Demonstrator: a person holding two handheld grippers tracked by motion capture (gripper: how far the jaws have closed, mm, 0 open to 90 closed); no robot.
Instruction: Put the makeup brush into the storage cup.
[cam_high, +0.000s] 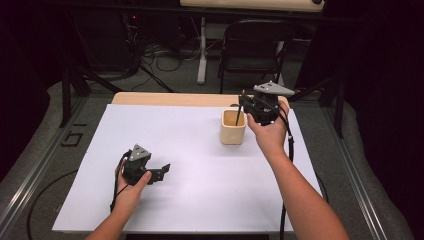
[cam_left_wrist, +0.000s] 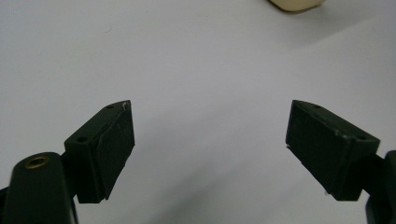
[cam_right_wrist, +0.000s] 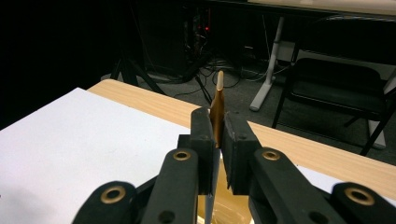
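A pale wooden cup (cam_high: 233, 131) stands upright on the white sheet, right of centre. My right gripper (cam_high: 243, 103) hovers just above the cup's right rim, shut on a thin stick (cam_high: 238, 116) that slants down into the cup. In the right gripper view the jaws (cam_right_wrist: 217, 125) pinch that stick (cam_right_wrist: 218, 95); its tan upper end with a pale tip pokes out above them, and the cup's rim (cam_right_wrist: 236, 211) lies below. My left gripper (cam_high: 164, 170) rests low at the left front, open with nothing between its fingers (cam_left_wrist: 210, 122). The cup's base (cam_left_wrist: 296, 4) sits far ahead of it.
A white sheet (cam_high: 190, 165) covers most of the wooden table (cam_high: 170, 98). Behind the table stand a black folding chair (cam_high: 257, 42), a desk leg (cam_high: 202, 55) and loose cables on the floor. Metal rails run along both sides.
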